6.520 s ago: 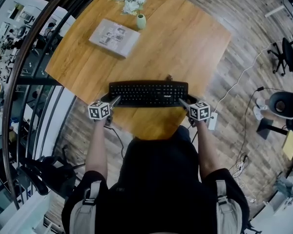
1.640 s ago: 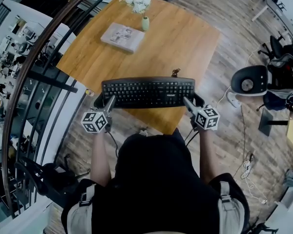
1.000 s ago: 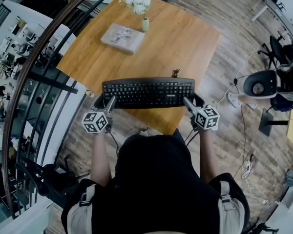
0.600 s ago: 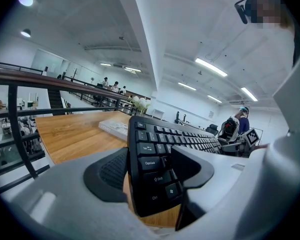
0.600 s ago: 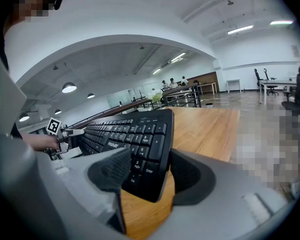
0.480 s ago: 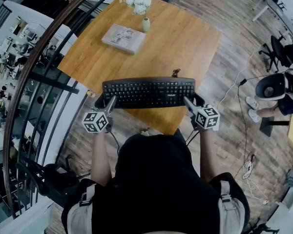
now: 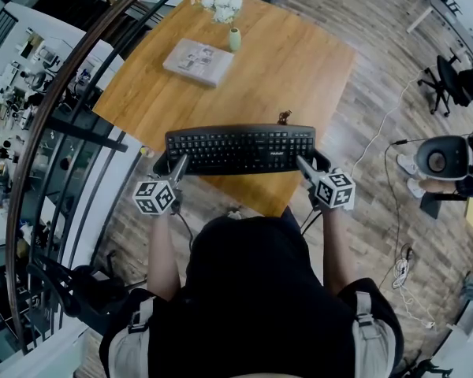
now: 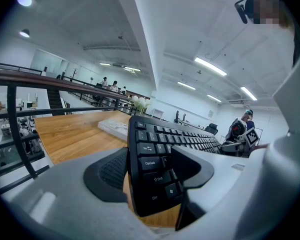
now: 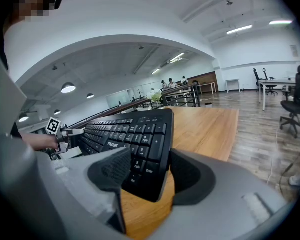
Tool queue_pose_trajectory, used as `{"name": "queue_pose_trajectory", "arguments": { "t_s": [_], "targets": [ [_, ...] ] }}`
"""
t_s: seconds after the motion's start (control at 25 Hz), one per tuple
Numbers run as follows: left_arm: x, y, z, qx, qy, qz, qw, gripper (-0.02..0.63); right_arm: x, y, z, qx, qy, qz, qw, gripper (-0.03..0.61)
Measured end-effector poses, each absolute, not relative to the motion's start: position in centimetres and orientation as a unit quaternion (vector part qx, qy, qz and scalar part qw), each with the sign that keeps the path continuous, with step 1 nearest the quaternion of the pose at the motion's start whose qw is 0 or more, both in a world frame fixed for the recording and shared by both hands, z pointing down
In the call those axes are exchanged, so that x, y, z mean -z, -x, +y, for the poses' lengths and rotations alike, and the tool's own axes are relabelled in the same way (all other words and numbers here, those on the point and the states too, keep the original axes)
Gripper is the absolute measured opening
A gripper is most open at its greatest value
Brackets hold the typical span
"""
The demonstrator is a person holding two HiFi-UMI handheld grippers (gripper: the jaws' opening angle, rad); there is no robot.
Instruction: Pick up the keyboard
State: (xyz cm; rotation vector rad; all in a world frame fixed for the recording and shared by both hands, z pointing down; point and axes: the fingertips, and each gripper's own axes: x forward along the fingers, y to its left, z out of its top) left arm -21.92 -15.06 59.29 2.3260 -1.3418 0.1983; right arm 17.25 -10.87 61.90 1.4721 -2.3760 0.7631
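Observation:
A black keyboard (image 7: 240, 150) hangs level over the near part of the wooden table (image 7: 292, 61), held at both ends. My left gripper (image 7: 168, 164) is shut on its left end; in the left gripper view the keyboard (image 8: 152, 154) sits between the jaws of that gripper (image 8: 150, 173). My right gripper (image 7: 313, 166) is shut on the right end; in the right gripper view the number-pad corner of the keyboard (image 9: 142, 144) is clamped by this gripper (image 9: 147, 174). Bare wood shows below the keyboard's corners in both gripper views.
A book (image 7: 194, 61) and a small vase of white flowers (image 7: 233, 36) lie at the table's far side. A curved dark railing (image 7: 67, 93) runs along the left. On the floor at the right are a chair (image 7: 443, 158) and a cable (image 7: 374, 136).
Since 6.5 s ago the keyboard has risen off the table in both grippers. Over the last second it has stayed still; only the chair at the right has shifted.

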Motion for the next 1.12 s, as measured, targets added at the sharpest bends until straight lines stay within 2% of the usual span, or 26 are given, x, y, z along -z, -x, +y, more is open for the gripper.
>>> {"name": "queue_pose_trajectory", "arguments": {
  "t_s": [1.12],
  "targets": [
    [-59.15, 21.5, -14.8, -0.073, -0.842, -0.486, 0.222, 0.279, -61.87, -17.67, -10.77, -0.258, -0.504, -0.816, 0.121, 0.25]
  ]
}}
